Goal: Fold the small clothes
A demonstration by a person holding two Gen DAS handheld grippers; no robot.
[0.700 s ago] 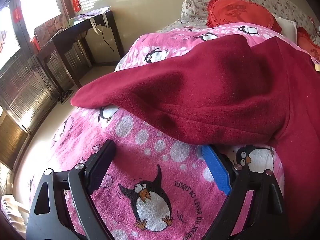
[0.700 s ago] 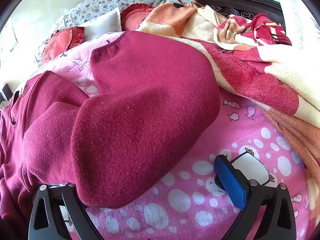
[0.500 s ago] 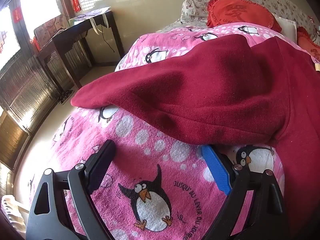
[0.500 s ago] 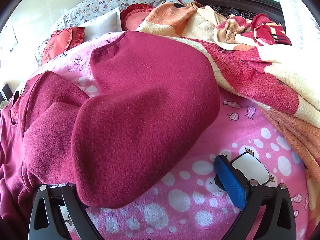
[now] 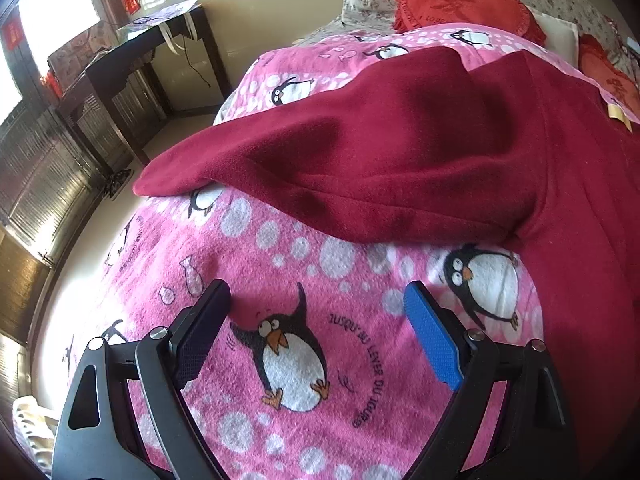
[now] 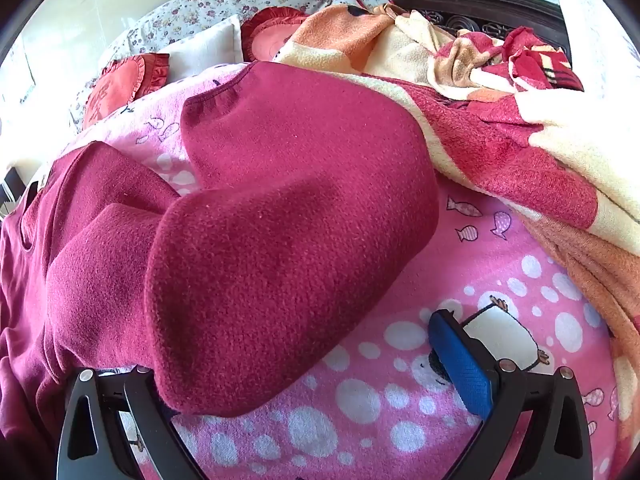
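Note:
A dark red fleece garment (image 5: pixel 400 152) lies spread on a pink penguin blanket (image 5: pixel 280 264); one sleeve points left toward the bed's edge. My left gripper (image 5: pixel 316 292) hovers open over the bare blanket, a short way in front of the sleeve's hem, with nothing between its fingers. In the right wrist view a folded lobe of the garment (image 6: pixel 280 220) lies across my right gripper (image 6: pixel 300 340), covering the left finger entirely. The blue pad (image 6: pixel 460 364) stands well apart from the cloth, so this gripper is open.
A heap of orange, cream and red blankets (image 6: pixel 520 140) crowds the bed's right side. Red heart cushions (image 5: pixel 460 4) and floral pillows line the head end. A dark desk (image 5: pixel 132 64) stands beyond the bed's left edge, with floor (image 5: pixel 100 220) below.
My left gripper has drawn back a little, so more pink blanket shows between its tips and the sleeve's hem. The right wrist view looks the same.

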